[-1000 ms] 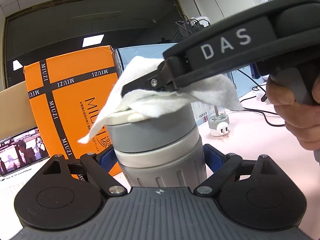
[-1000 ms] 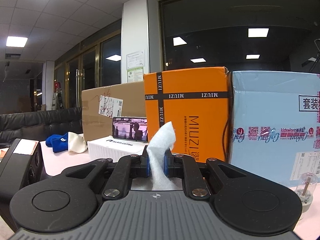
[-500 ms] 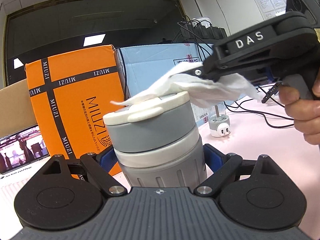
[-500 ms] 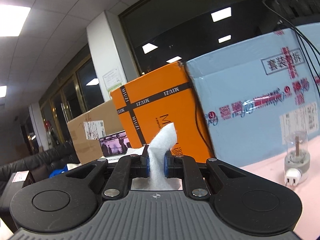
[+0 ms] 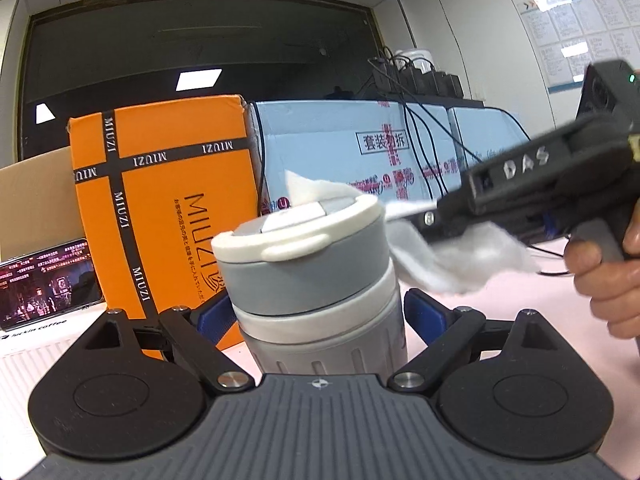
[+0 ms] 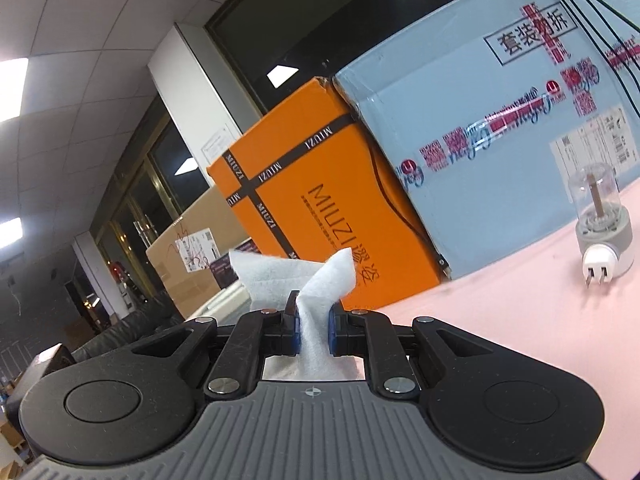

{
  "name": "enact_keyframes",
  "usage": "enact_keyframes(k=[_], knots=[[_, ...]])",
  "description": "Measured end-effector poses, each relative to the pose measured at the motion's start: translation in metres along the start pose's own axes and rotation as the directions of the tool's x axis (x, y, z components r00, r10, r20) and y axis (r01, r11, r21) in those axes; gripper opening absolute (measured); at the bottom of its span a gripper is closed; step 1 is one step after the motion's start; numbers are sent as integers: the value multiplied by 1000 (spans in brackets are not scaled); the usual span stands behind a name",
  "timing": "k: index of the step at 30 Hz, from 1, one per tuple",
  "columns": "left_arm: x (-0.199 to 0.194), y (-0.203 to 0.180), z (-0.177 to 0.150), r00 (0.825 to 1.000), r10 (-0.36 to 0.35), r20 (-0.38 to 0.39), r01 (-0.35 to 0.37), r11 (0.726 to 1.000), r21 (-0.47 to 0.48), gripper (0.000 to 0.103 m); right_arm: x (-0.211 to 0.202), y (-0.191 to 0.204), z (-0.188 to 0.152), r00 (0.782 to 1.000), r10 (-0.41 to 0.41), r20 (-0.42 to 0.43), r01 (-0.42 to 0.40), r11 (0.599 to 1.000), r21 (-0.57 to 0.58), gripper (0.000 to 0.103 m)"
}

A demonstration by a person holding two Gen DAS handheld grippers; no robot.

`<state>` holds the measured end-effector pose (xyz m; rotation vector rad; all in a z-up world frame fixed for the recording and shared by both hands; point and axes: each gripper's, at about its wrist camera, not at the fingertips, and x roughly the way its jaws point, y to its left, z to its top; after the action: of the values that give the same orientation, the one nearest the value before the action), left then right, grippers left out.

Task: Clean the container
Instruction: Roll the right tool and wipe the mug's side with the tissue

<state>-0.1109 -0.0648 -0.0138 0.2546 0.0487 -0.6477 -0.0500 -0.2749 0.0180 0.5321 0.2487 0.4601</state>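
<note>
My left gripper (image 5: 320,316) is shut on a grey container (image 5: 312,280) with a white lid (image 5: 304,228), held upright and close to the camera. My right gripper (image 5: 430,220) comes in from the right, shut on a white cloth (image 5: 452,260) that hangs beside the container's upper right side, one corner showing behind the lid. In the right wrist view the right gripper (image 6: 314,322) pinches the white cloth (image 6: 296,276) between its blue pads; the container is out of that view.
An orange MIUZI box (image 5: 160,208) and a light blue box (image 5: 352,152) stand behind on the pink table (image 6: 500,300). A phone (image 5: 44,280) plays video at the left. A small plug-in device (image 6: 600,224) stands on the table at the right.
My right gripper with the cloth has moved from the top of the lid off to the right and down beside the container. The left gripper has held still.
</note>
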Motion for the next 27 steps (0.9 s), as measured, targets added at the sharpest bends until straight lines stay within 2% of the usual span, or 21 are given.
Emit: enact_keyframes(k=[3,7,17,21,27], knots=[[2,6,2,1000,-11,9,11,1000,-14,89,1,-6,-3,1000,-5,-15,5,999,50,12],[28,50,12,999,-18,34,20,999,-47,89,1,-16,-8,999,-6,-34,11,992,129,12],[34,61,21,997,-30,64,35,996,-80,89,2,-39,-19,997,1,-74,23,947,320,12],[32,62,20,997,-35,66,41,995,-87,89,-6,-40,-14,995,100,-7,-90,924,373,12],[32,62,19,997,-32,66,38,995,-89,89,-12,-38,-19,990,142,1,-131,911,390,12]])
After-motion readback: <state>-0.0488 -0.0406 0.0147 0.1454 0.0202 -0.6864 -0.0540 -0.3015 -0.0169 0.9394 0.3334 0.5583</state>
